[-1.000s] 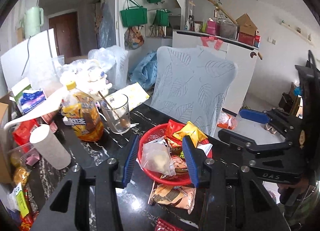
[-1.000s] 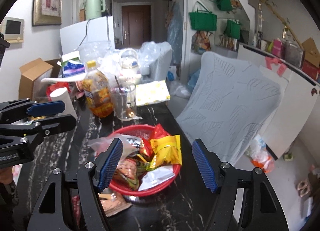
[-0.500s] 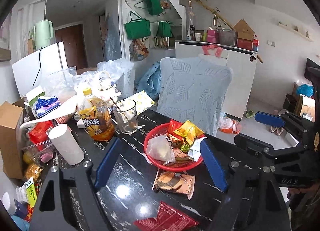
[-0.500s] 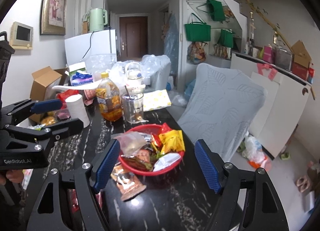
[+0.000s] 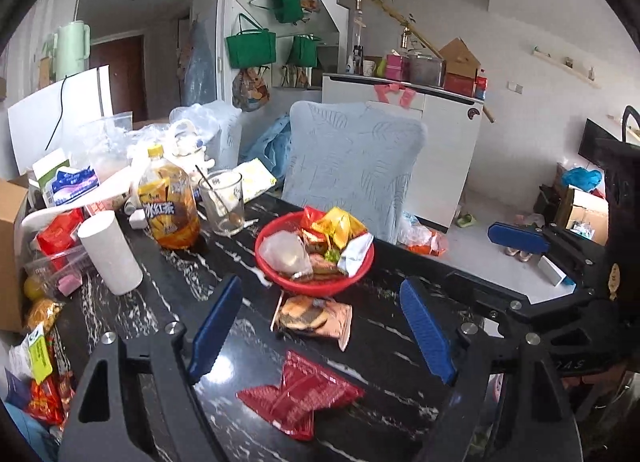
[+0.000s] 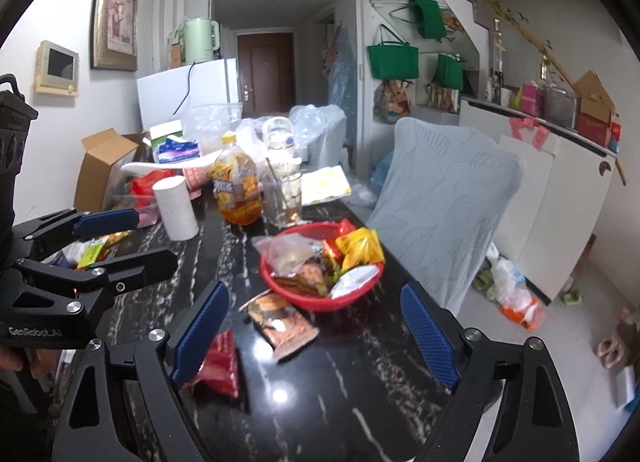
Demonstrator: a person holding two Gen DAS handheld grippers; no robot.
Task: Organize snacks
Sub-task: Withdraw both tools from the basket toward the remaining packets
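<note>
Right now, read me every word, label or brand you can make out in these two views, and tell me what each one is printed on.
"GenRobot.AI": on the black body of the left tongs, seen from the right wrist view.
"冰红茶": on the label of the iced tea bottle.
"DAS", partly hidden: on the body of the right tongs.
Snack packets in the red basket, the green-labelled packet and the counter boxes: too small or blurred to read.
</note>
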